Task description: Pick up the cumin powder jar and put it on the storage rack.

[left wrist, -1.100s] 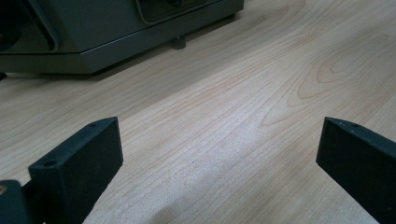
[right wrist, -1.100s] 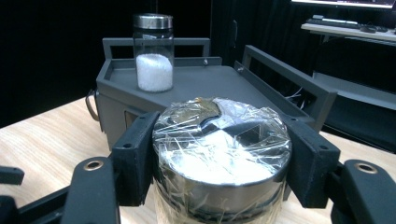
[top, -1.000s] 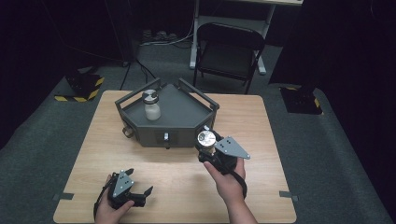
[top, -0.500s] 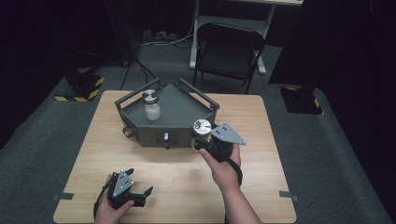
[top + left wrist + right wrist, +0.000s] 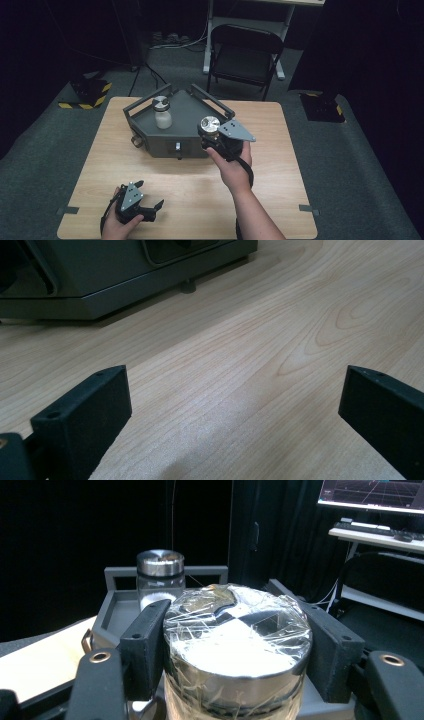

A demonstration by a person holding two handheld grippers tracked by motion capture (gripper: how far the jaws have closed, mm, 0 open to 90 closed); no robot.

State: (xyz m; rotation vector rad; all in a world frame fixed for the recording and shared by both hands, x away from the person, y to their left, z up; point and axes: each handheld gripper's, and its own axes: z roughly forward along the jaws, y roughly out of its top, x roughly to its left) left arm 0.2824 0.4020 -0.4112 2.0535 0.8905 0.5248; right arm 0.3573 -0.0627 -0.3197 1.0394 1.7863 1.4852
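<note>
On a pale wooden table (image 5: 280,150) in a dark room, the right gripper (image 5: 212,134) has its black jaws clamped on a glass jar with a shiny metal lid under crinkled clear film (image 5: 235,645), held upright over the near right edge of a grey angular metal tray (image 5: 187,107). Beyond it in the tray stands a second silver-lidded glass jar of white powder (image 5: 162,113). The left gripper (image 5: 150,207) lies low near the table's front edge with jaws spread wide on nothing, while the right forearm reaches forward.

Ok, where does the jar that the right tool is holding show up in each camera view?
High view: the held jar sits just right of centre, at the grey tray's right front corner, clamped in the right tool.
Left gripper view: the jar is not in it.
Right gripper view: the jar sits at bottom centre between the black jaws.
Shared landmark: the grey tray.
</note>
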